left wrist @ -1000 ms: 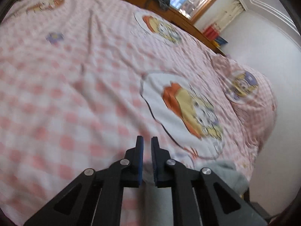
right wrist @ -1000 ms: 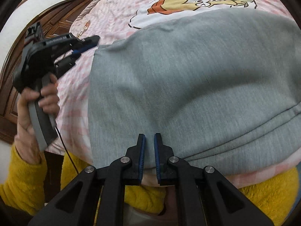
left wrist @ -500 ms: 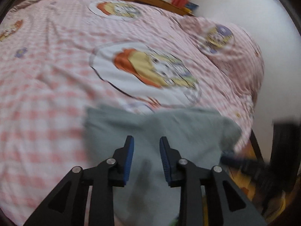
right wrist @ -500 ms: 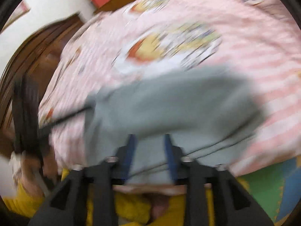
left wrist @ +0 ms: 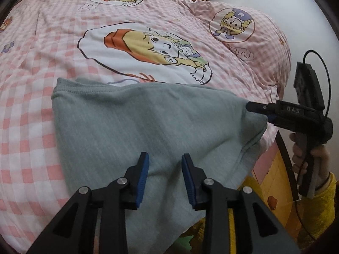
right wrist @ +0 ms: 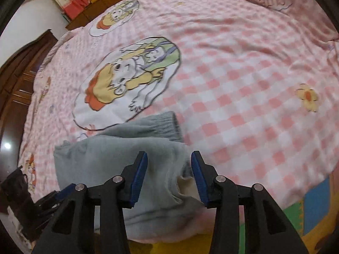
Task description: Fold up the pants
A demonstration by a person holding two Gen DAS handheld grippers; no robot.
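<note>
The grey pants (left wrist: 148, 127) lie folded on the pink checked bed cover near the bed's front edge. In the right wrist view the pants (right wrist: 118, 154) show a ribbed waistband at the far end. My left gripper (left wrist: 164, 177) is open and empty, its fingers over the near part of the pants. My right gripper (right wrist: 169, 175) is open, its fingers either side of the pants' right edge. The right gripper also shows in the left wrist view (left wrist: 260, 111), at the pants' right corner.
The pink checked bed cover (left wrist: 42, 84) carries cartoon prints (left wrist: 148, 48). A wooden headboard (right wrist: 14, 80) stands at the left. A wall (left wrist: 286, 10) rises beyond the bed's right side. Coloured floor mats (right wrist: 313, 207) lie below the bed edge. My yellow sleeve (left wrist: 322, 201) shows on the right.
Both grippers have opened and let go of the pants. Both have swung round: the left now looks over the folded pants, the right along their right edge.
</note>
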